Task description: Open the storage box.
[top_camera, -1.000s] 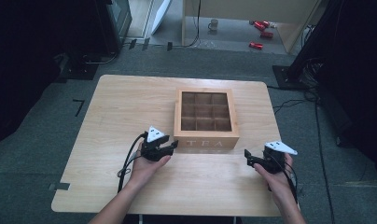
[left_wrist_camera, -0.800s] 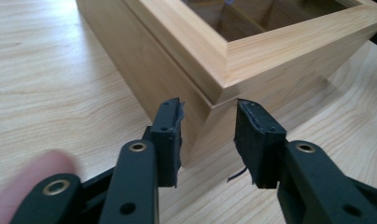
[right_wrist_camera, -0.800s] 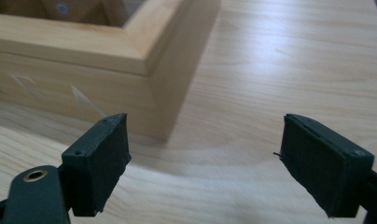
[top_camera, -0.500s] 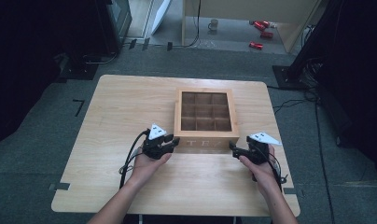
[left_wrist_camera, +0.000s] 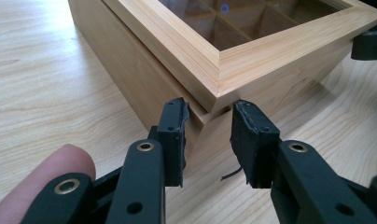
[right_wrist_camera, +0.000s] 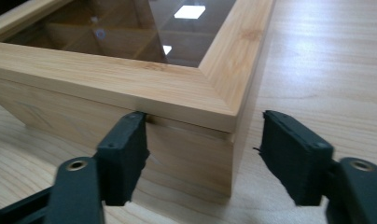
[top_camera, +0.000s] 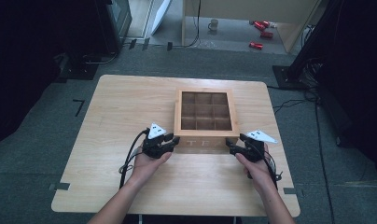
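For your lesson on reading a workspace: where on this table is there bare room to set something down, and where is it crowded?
Bare patches on the table: the wide strip left of the wooden box, the band behind it up to the far edge, and the near strip between the two forearms. Crowded: the box's near corners, where the left claw and right claw each straddle a corner. The strip right of the box is narrow.

Wooden box (top_camera: pixel 205 119) sole obstacle on table (top_camera: pixel 126 102), near centre; bare tabletop free from 7 round to 11 o'clock, narrower strips at 12 and 3. Left gripper (top_camera: pixel 170 142) and right gripper (top_camera: pixel 232 145) straddle box's near corners, jaws apart
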A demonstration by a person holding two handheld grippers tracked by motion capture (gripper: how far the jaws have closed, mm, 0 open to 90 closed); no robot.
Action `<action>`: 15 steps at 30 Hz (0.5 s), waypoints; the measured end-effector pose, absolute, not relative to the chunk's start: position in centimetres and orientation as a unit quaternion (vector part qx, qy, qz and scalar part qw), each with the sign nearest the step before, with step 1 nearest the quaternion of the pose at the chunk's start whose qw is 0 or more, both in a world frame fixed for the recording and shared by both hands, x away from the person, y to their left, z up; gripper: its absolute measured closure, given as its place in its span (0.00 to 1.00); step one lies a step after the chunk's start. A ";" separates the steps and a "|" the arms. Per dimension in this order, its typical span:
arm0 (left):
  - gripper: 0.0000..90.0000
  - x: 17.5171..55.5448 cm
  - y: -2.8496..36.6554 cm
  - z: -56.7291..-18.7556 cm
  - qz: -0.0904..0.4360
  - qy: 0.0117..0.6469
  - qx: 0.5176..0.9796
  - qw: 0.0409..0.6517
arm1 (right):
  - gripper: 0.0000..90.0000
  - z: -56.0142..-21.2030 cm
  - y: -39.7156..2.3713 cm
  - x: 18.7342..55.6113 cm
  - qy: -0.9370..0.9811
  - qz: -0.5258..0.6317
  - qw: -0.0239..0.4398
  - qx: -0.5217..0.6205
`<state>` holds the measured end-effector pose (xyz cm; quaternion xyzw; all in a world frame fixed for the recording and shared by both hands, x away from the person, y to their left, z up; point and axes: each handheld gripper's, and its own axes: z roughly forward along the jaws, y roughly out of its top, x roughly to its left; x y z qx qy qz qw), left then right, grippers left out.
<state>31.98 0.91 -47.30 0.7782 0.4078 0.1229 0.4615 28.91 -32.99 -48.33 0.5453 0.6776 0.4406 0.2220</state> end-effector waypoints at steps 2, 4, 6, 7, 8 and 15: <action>0.74 32.0 0.9 -47.0 0.125 0.406 0.777 0.465 | 0.42 -48.1 -32.9 28.9 0.677 0.447 0.225 0.540; 0.74 32.0 0.9 -46.9 0.123 0.406 0.774 0.471 | 0.43 -47.8 -32.9 28.9 0.677 0.451 0.227 0.536; 0.72 31.9 1.0 -46.9 0.121 0.402 0.776 0.471 | 0.44 -47.6 -32.8 28.9 0.678 0.450 0.226 0.536; 0.72 31.9 1.1 -47.0 0.120 0.401 0.777 0.471 | 0.44 -47.6 -32.7 28.9 0.679 0.448 0.227 0.536; 0.69 31.6 1.4 -47.3 0.118 0.401 0.779 0.467 | 0.45 -47.6 -32.6 28.8 0.679 0.447 0.230 0.535; 0.57 30.1 3.8 -49.1 0.123 0.409 0.791 0.439 | 0.45 -47.0 -32.8 28.8 0.668 0.466 0.231 0.532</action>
